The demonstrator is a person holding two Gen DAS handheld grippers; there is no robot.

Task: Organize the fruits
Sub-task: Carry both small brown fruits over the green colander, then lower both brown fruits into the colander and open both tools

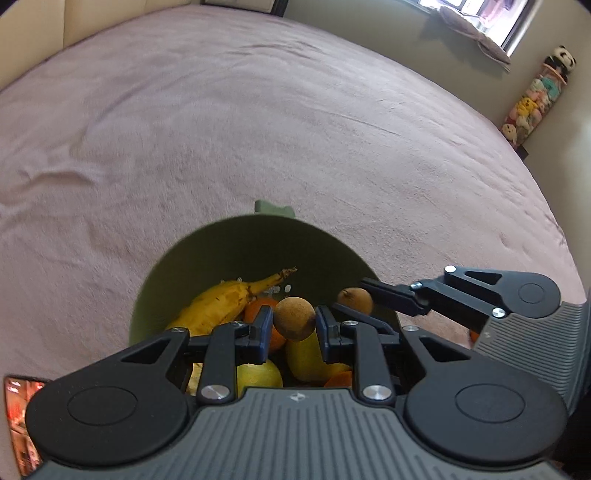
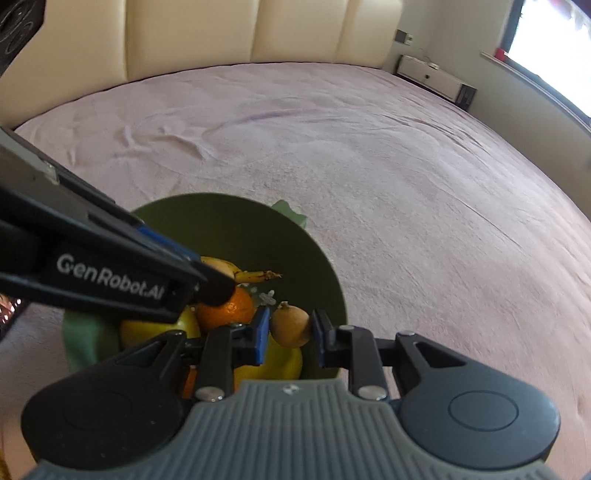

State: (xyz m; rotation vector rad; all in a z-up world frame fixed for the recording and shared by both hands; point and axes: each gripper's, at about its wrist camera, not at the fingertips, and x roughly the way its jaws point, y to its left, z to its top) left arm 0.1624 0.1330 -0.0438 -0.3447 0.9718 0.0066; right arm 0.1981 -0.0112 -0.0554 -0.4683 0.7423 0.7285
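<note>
— Left gripper [image 1: 294, 325]?
— Jaws clamped on a round brown fruit [image 1: 294, 318] over the green bowl [image 1: 236, 240].
— Right gripper [image 2: 288, 332]?
— Grasping a tan fruit [image 2: 290, 328], stem tip up-left. Below, the banana [image 1: 221, 306] lies diagonally, stem toward the far rim, on the bed [image 1: 258, 129].

A wrinkled pink blanket [image 2: 369, 166] is covering the bed. A cream padded headboard [image 2: 258, 33] is standing at the far end. Daylight is entering through a window [image 2: 554, 44] at far right. A white cabinet [image 2: 428, 75] is sitting beside pale walls [image 1: 369, 14].
</note>
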